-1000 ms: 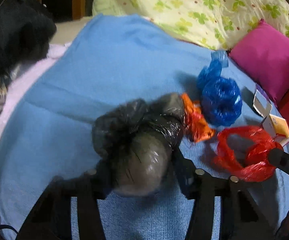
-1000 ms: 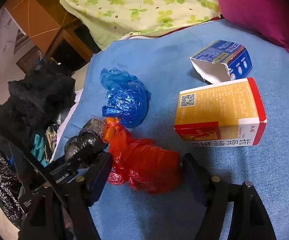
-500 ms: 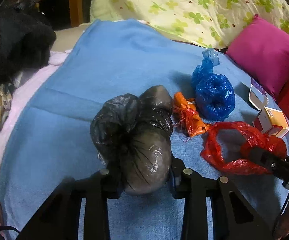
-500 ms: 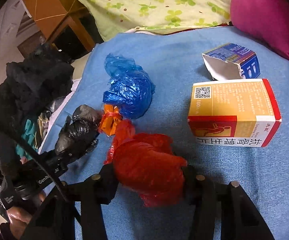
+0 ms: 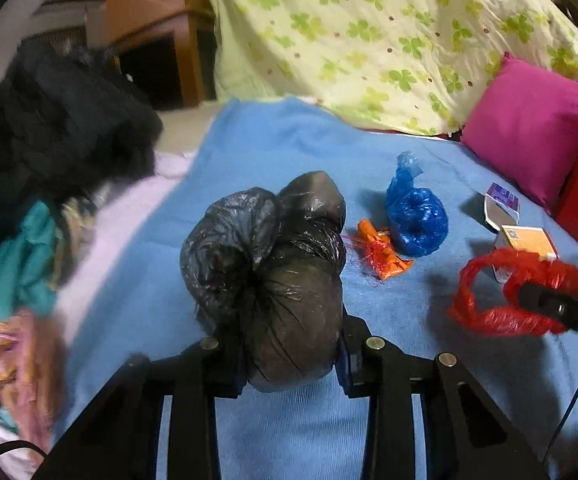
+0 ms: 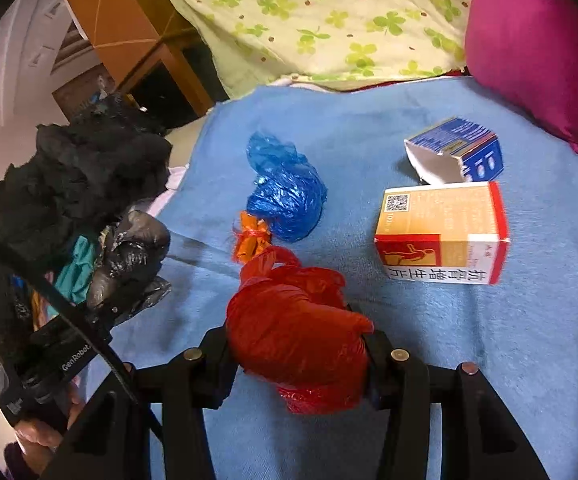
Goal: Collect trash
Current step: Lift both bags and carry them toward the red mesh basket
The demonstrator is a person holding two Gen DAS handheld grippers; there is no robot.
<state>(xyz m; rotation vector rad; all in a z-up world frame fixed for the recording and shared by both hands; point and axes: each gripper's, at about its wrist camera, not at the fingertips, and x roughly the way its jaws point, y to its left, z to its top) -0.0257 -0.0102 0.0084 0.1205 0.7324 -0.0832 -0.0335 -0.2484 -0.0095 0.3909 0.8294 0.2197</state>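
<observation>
Far left I see dark clothes (image 6: 85, 176) heaped beside the blue blanket (image 6: 489, 340). My left gripper (image 5: 289, 364) clamps a black bag (image 5: 273, 276), my right gripper (image 6: 297, 356) a red bag (image 6: 293, 332). Right: an orange box (image 6: 441, 232) reads "抗骨增生片".

blue blanket (image 5: 273, 152) on a bed, clover-print quilt (image 5: 389, 36) and magenta pillow (image 5: 525, 128) behind, dark clothes pile (image 5: 57, 128) left

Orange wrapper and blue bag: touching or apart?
Touching. The right wrist view shows the orange wrapper pressed against the blue bag with no blanket between them.
</observation>
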